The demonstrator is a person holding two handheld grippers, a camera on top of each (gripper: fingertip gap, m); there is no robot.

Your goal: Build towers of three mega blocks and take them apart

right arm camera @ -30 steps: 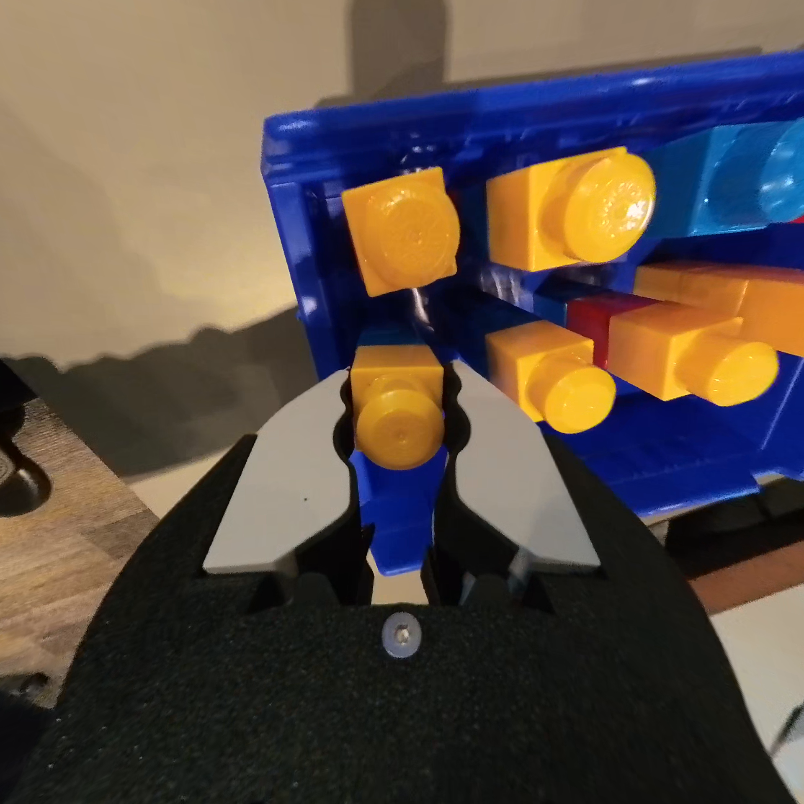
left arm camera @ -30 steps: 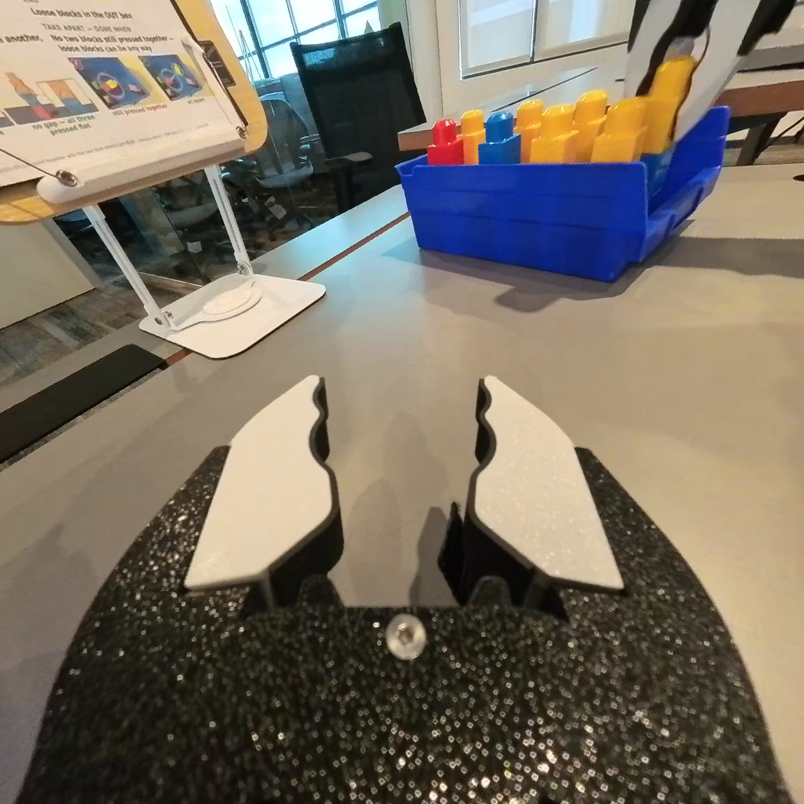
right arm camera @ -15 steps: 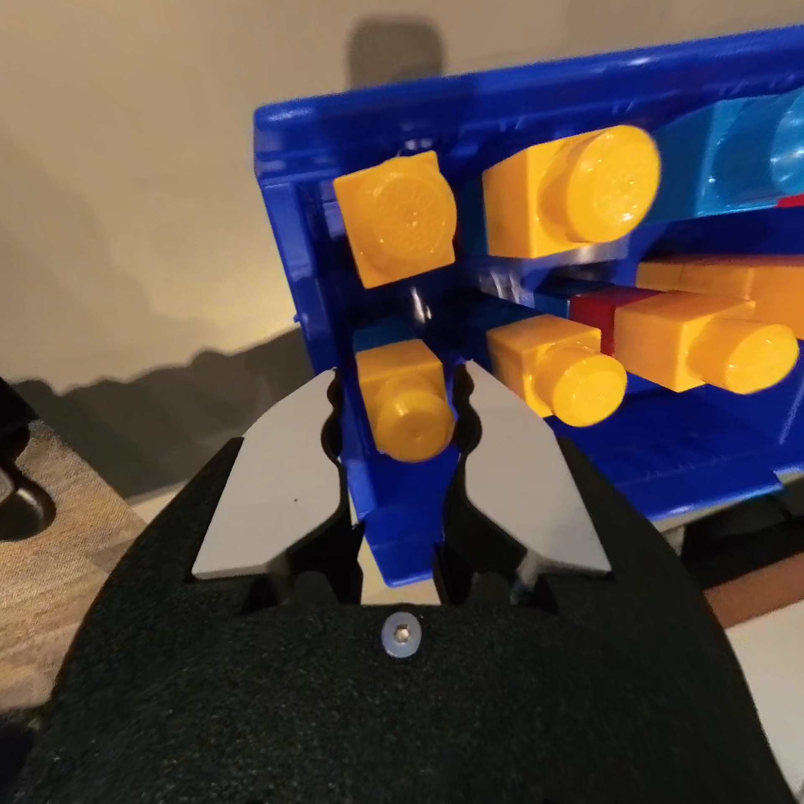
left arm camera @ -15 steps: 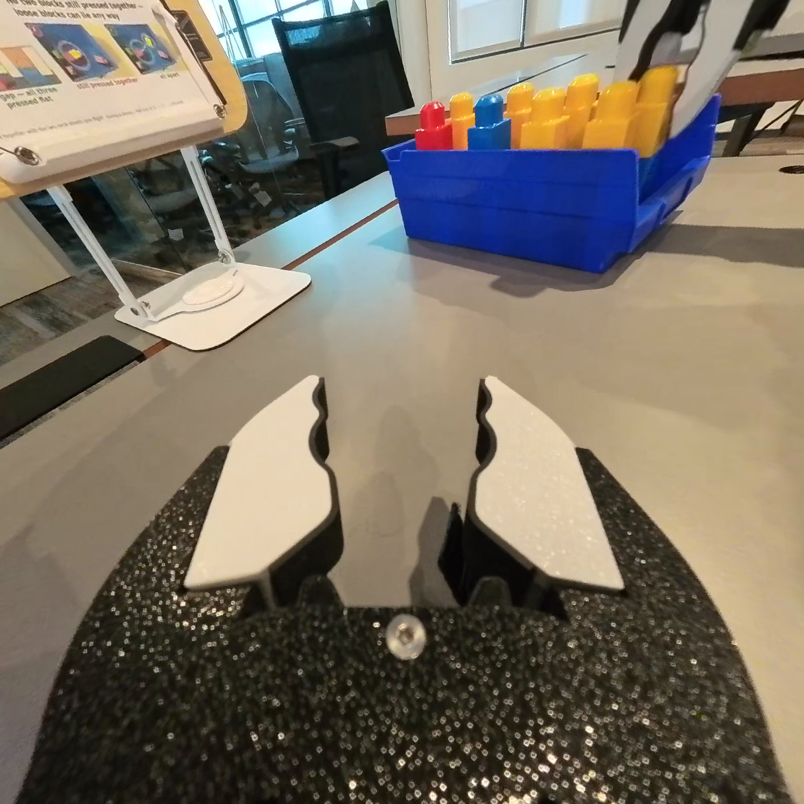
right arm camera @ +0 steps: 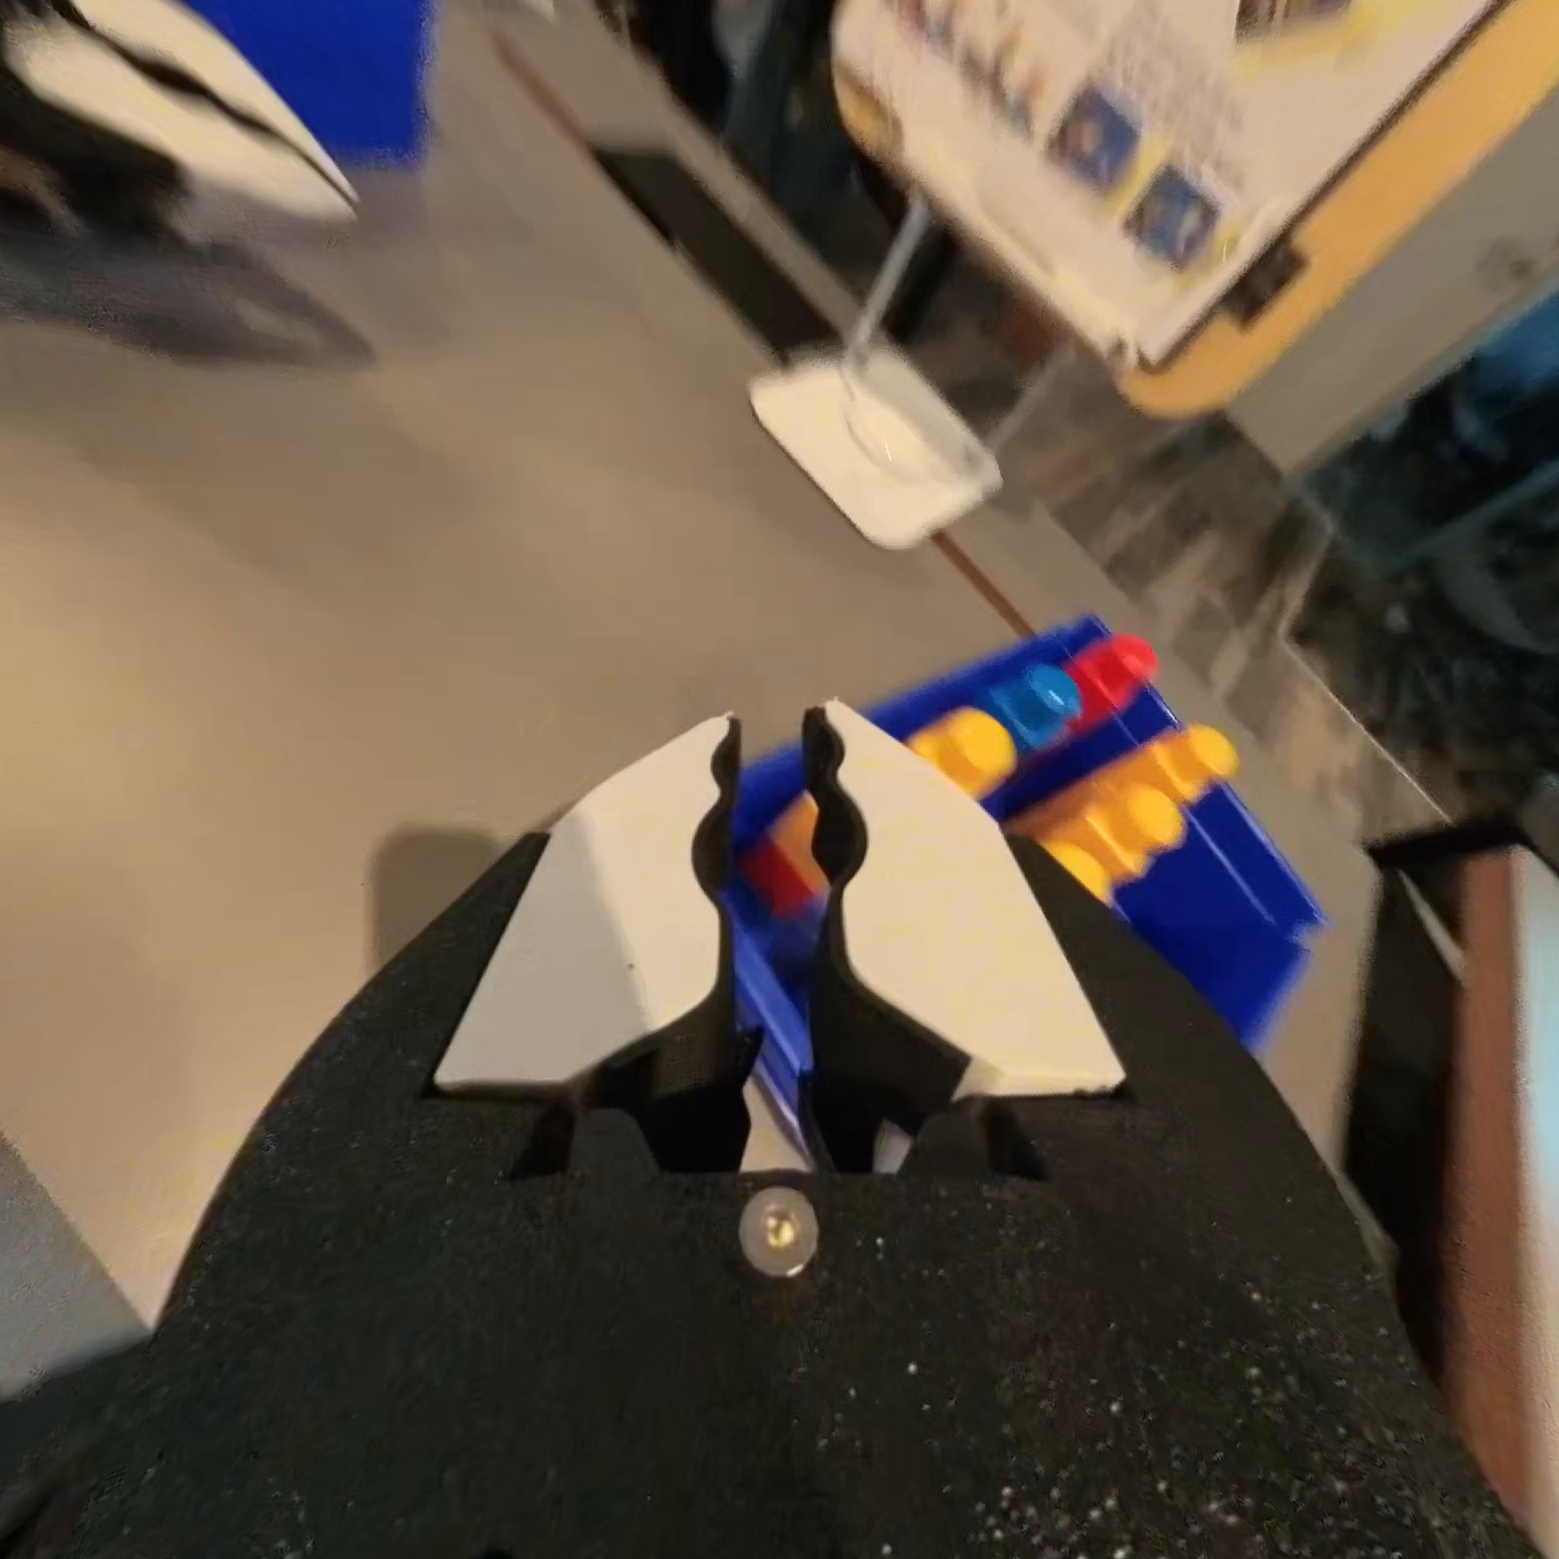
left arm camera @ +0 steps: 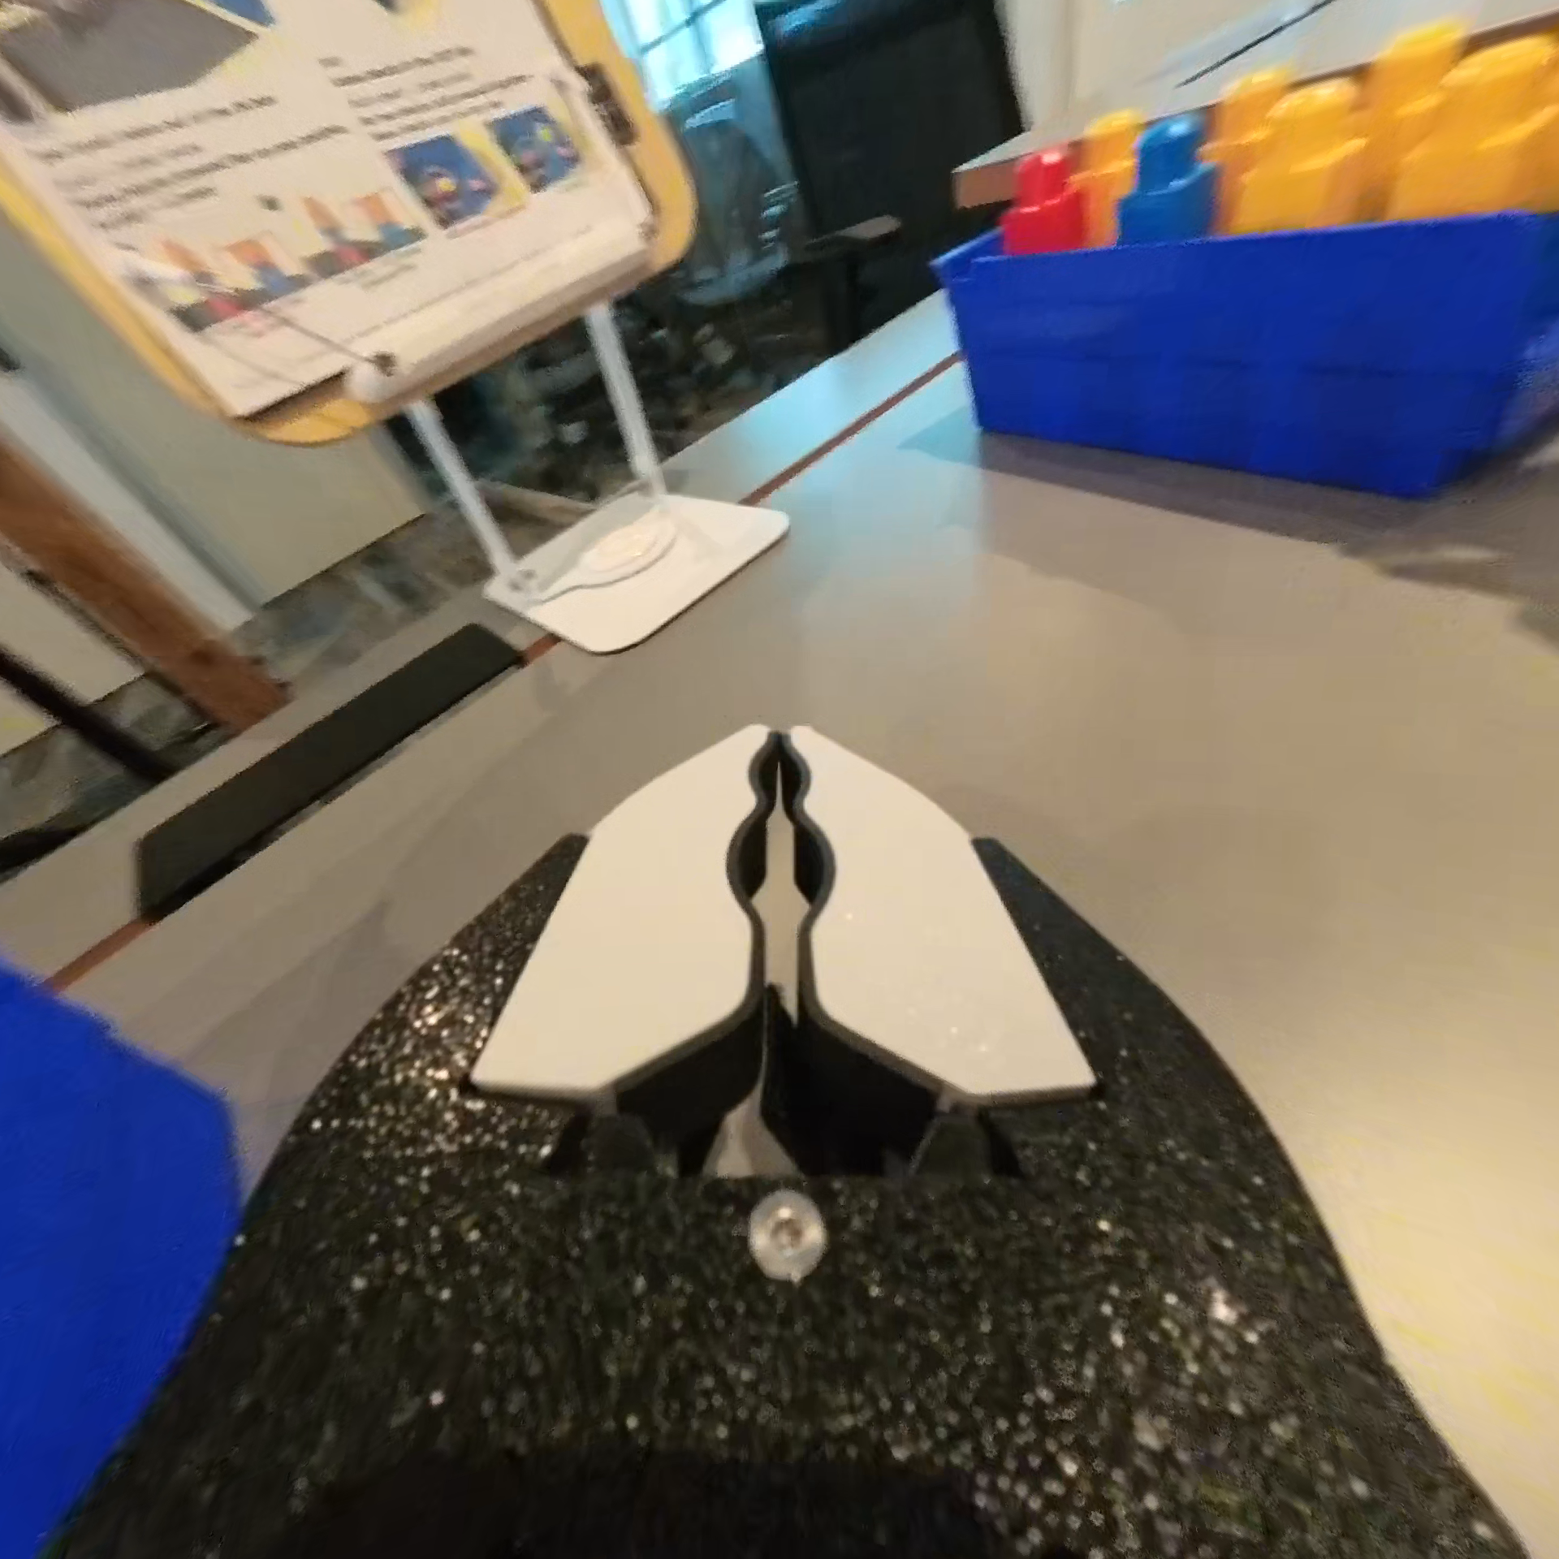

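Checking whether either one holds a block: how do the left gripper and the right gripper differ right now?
The left gripper has its fingers meeting at the tips; the right gripper has them narrowly apart. The left gripper points low across the grey table toward the blue bin; the right gripper looks down on that bin, with yellow, blue and red blocks showing past its fingers. Both are empty.

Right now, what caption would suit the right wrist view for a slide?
Empty right claw, nearly closed, above a blue bin of yellow, blue and red blocks.
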